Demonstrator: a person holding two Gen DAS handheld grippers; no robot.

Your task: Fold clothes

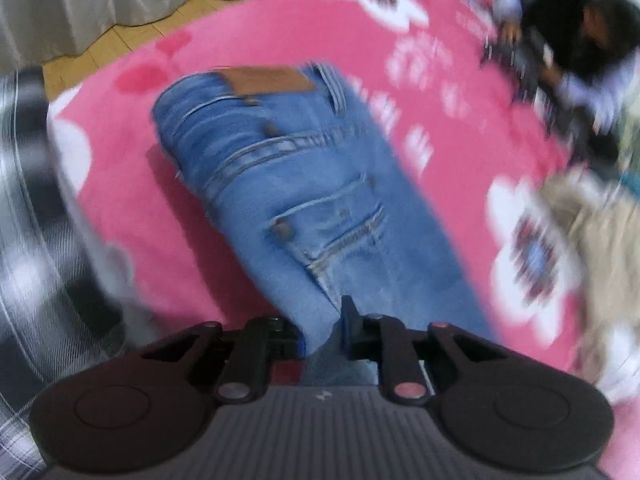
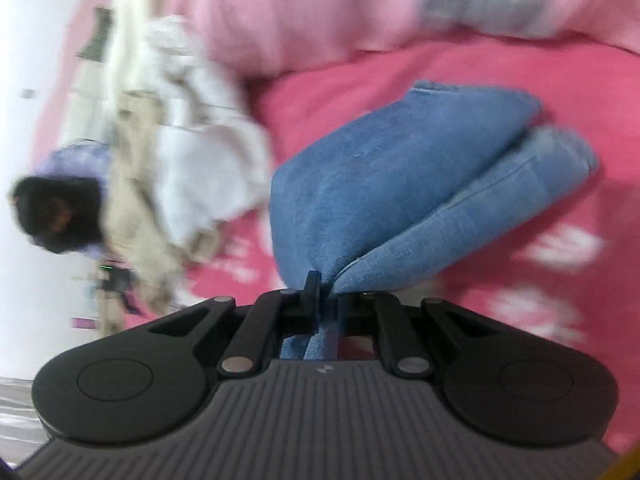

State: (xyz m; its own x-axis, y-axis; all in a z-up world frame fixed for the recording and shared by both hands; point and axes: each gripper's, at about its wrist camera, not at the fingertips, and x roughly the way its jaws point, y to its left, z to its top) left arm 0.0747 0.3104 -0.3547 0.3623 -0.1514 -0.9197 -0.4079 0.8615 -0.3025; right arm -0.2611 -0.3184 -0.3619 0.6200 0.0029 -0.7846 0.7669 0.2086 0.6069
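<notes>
You have a pair of blue jeans [image 1: 296,184] lying on a pink blanket [image 1: 168,208] with white flowers on it. Your left gripper [image 1: 322,334] is clamped on a bunch of the denim down near the bottom of the left view. The waistband end lies far from it, near the blanket's top edge. Your right gripper [image 2: 326,300] is pinched tight on denim too, and the jeans [image 2: 400,184] puff up past it in two fat blue rolls, probably the legs doubled over.

Jeans are thick and heavy for clothes. They are soft enough to bend, but they do not go flat by themselves and the seams make hard lumps. They are not slippery and they will not break, so you can hold them firmly. I think the best places to grab are the strong parts: the waistband, a side seam or a leg hem. A pinch on loose cloth in the middle will just pull up a bump.

There is a brown leather patch [image 1: 272,80] on the waistband and a back pocket [image 1: 340,220] below it. The patch is too blurry to read, and so is the pale print on the blanket.

A pile of beige and white clothes [image 2: 176,152] waits beside the jeans. Another person [image 1: 576,32] is at the far edge.
</notes>
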